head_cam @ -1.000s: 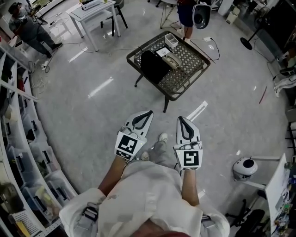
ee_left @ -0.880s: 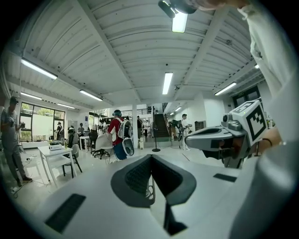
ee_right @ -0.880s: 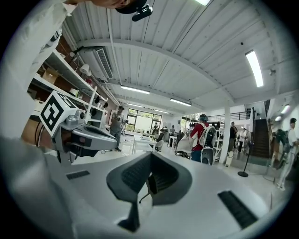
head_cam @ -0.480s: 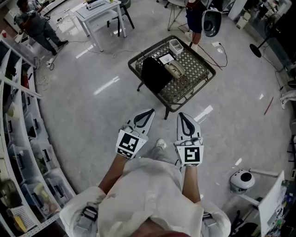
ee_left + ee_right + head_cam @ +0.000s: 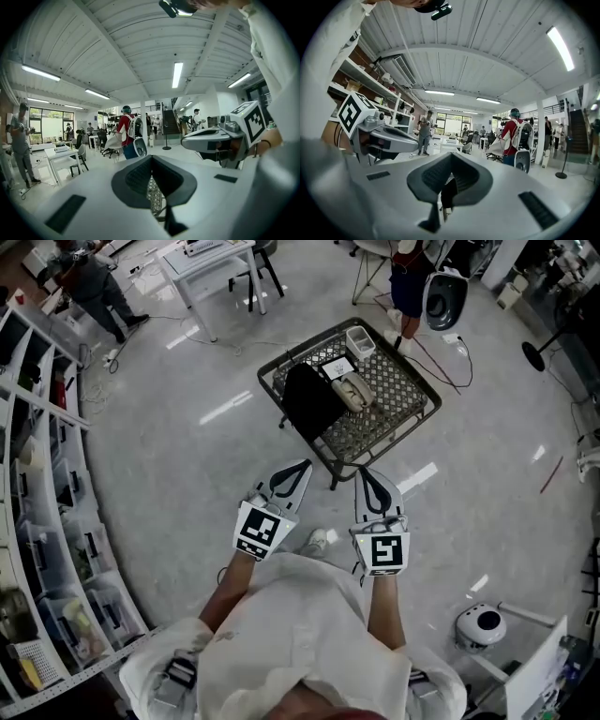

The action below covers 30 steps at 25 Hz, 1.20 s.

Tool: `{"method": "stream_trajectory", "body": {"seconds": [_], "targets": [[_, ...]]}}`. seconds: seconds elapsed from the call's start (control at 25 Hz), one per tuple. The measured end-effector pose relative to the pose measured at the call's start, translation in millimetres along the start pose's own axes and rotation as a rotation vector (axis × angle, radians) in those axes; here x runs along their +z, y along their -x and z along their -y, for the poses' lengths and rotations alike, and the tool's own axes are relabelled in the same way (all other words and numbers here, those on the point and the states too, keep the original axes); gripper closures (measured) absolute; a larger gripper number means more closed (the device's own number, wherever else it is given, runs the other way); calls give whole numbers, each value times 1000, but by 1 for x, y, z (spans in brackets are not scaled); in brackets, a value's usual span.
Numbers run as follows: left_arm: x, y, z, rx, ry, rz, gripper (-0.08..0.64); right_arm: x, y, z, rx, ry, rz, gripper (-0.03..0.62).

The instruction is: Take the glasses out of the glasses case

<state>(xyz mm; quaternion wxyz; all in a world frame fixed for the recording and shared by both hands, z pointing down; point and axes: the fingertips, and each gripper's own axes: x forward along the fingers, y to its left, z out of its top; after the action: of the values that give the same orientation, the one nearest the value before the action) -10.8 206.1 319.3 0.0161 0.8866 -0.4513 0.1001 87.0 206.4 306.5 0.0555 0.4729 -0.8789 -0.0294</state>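
Observation:
A beige glasses case (image 5: pixel 352 390) lies shut on a low mesh-topped table (image 5: pixel 412 426) ahead of me; no glasses show. Beside it on the table rests a black bag-like object (image 5: pixel 312 397). My left gripper (image 5: pixel 301 466) and right gripper (image 5: pixel 365 472) are held side by side in front of my body, above the floor and short of the table's near corner. Both are shut with nothing between the jaws. In the left gripper view the left gripper (image 5: pixel 151 160) points level across the room, and a strip of the table's mesh (image 5: pixel 153 194) shows through the jaw gap. The right gripper (image 5: pixel 451 157) is likewise level.
A small white container (image 5: pixel 360 339) and a printed card (image 5: pixel 337 367) sit at the table's far side. Storage shelves (image 5: pixel 37 521) line the left. A white desk (image 5: pixel 202 259), people standing at the far end, and a white round device (image 5: pixel 478 622) on the floor at lower right.
The table has drawn nearer to the grippers in the head view as I walk toward it. Both grippers stay shut in the same pose.

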Motion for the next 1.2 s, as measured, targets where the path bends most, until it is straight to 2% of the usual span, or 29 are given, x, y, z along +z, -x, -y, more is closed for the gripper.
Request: {"method": "stream_trajectory", "body": {"seconds": [0.28, 0.6, 0.88, 1.2], "targets": [[3, -28, -10, 36, 10, -5, 548, -3, -24, 25, 27, 1, -11, 586], [4, -56, -40, 52, 20, 9, 548, -4, -65, 34, 62, 13, 1, 586], [1, -90, -80, -10, 26, 26, 548, -8, -110, 40, 17, 28, -30, 586], [4, -128, -150, -86, 17, 36, 548, -8, -176, 54, -82, 26, -52, 586]]}}
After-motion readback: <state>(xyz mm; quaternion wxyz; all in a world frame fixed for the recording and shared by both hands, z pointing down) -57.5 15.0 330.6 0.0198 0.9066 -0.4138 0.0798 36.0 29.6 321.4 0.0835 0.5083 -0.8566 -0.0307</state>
